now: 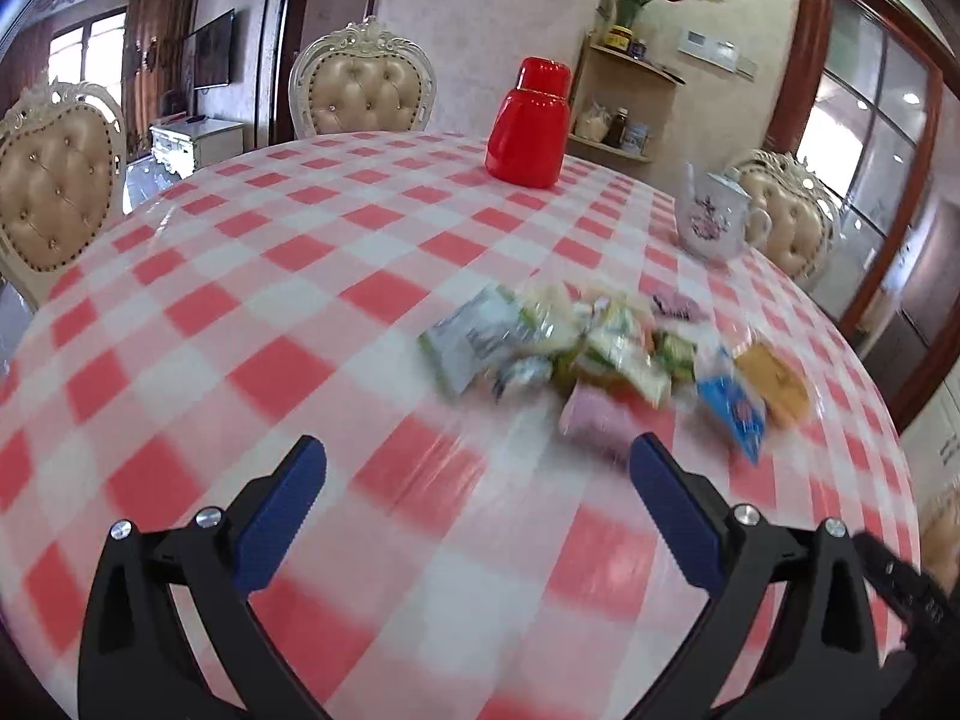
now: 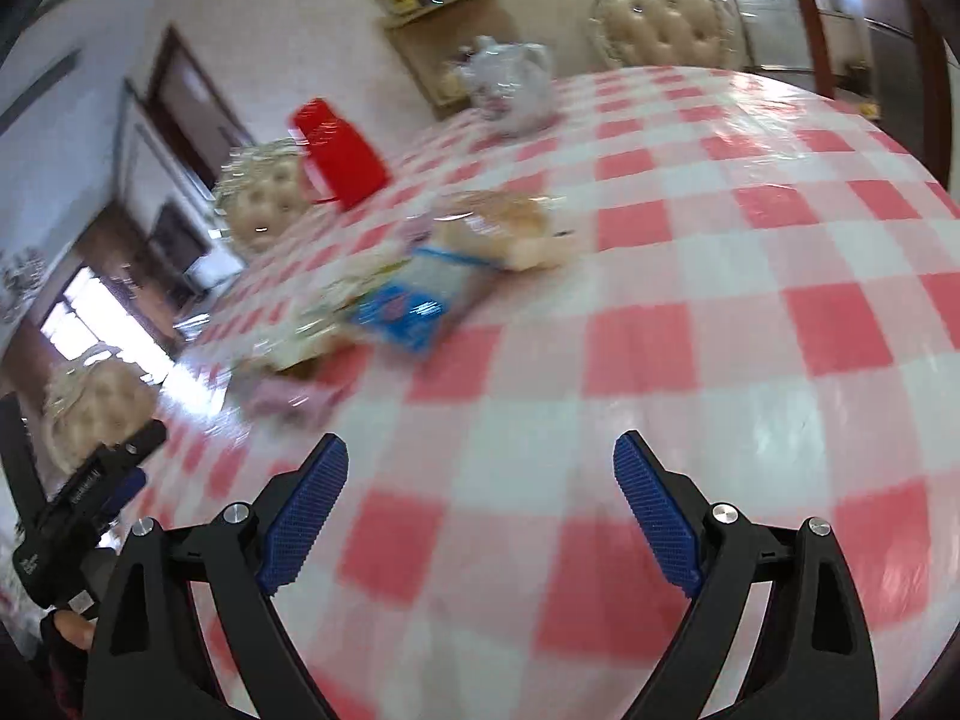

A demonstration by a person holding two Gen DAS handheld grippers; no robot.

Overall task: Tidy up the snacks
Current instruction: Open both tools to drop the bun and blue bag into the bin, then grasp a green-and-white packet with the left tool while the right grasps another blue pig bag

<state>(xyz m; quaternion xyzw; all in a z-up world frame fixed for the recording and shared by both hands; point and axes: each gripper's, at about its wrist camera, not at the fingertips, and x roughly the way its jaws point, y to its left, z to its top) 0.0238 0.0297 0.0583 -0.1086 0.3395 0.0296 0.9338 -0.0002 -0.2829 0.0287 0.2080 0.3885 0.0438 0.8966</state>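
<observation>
Both grippers, left (image 1: 477,450) and right (image 2: 480,450), have jaws wide open and empty. Your snacks (image 1: 600,348) overlap on the tabletop (image 1: 270,300); closing carelessly may pinch two packets or scatter them.

Round worktop (image 1: 252,276), covered in a glossy red-and-white check cloth. Lying on it: a loose heap of wrapped snacks (image 1: 606,348), among them a blue packet (image 1: 735,408) and an orange one (image 1: 774,384) at the heap's right edge, details blurred. Toward the far rim, well apart from the heap, stand a red jar (image 1: 528,126) and a white floral teapot (image 1: 714,219).
</observation>
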